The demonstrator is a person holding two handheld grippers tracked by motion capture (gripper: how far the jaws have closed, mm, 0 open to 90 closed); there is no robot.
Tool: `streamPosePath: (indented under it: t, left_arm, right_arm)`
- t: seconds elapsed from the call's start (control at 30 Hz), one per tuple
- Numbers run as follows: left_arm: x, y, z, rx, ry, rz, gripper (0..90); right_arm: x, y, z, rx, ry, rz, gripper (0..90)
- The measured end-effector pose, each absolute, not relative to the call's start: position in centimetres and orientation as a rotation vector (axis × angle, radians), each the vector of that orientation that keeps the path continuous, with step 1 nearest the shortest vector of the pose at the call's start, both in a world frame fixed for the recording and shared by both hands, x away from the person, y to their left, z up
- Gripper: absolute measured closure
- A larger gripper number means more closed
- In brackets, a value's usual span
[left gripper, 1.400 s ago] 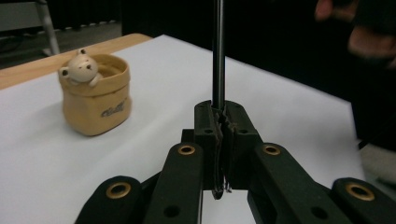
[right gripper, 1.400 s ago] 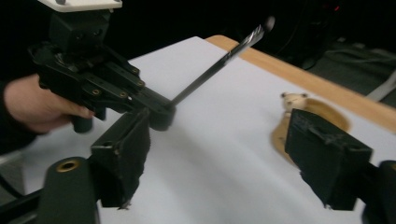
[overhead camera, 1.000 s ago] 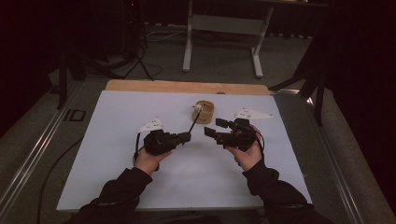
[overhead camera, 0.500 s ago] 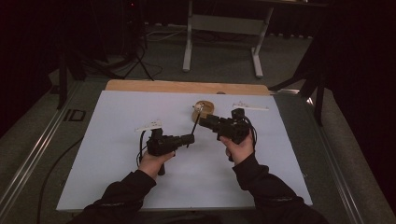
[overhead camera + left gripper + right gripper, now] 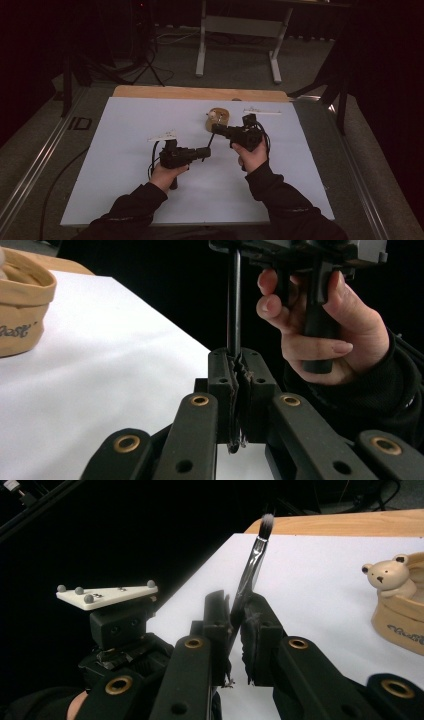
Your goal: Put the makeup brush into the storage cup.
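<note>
From the high view, you've got the left gripper [image 5: 206,151] and right gripper [image 5: 216,129] meeting over the middle of the white desk [image 5: 115,150], with the thin brush [image 5: 211,140] running between their tips. Looks like a handover mid-swap. The tan holder [image 5: 218,119] sits just beyond, on the far side.

In the left gripper view your jaws are clamped on the brush handle [image 5: 234,305], which rises straight up to the other gripper in your right hand [image 5: 320,335].

In the right gripper view the jaws sit close around the ferrule end of the brush [image 5: 252,565], bristles pointing away. Whether they pinch it firmly, can't tell. Next move, I'd guess: one side lets go cleanly before you pull apart.
</note>
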State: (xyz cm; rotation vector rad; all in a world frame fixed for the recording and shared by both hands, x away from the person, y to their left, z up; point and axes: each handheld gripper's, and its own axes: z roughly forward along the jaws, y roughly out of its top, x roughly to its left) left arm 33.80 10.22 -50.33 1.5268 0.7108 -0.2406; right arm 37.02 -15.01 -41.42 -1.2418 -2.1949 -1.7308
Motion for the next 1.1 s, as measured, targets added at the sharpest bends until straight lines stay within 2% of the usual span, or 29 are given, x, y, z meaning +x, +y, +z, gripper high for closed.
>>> streamPosePath:
  t: [0.23,0.4,0.57,0.87,1.07,1.1]
  left_arm:
    - [33.6,9.9,-49.7,1.639,0.689,-0.12,84.4]
    - [33.4,10.0,-49.0,1.694,0.708,-0.009,65.8]
    - [33.3,10.5,-48.6,1.707,0.701,0.033,59.2]
    - [33.0,11.4,-47.7,1.742,0.696,0.126,37.8]
    - [32.5,12.1,-47.4,1.759,0.681,0.134,20.0]
    - [32.3,12.2,-47.3,1.768,0.691,0.16,14.4]
  right_arm:
    - [36.9,-14.6,-41.2,-1.171,-2.21,-1.714,85.7]
    - [36.8,-14.6,-40.7,-1.142,-2.243,-1.724,85.8]
    - [36.8,-14.9,-40.0,-1.122,-2.293,-1.748,85.8]
    - [37.1,-15.6,-38.5,-1.076,-2.426,-1.793,85.8]
    - [37.6,-16.8,-37.4,-1.065,-2.483,-1.827,85.8]
    - [37.7,-17.0,-37.2,-1.071,-2.492,-1.834,85.8]
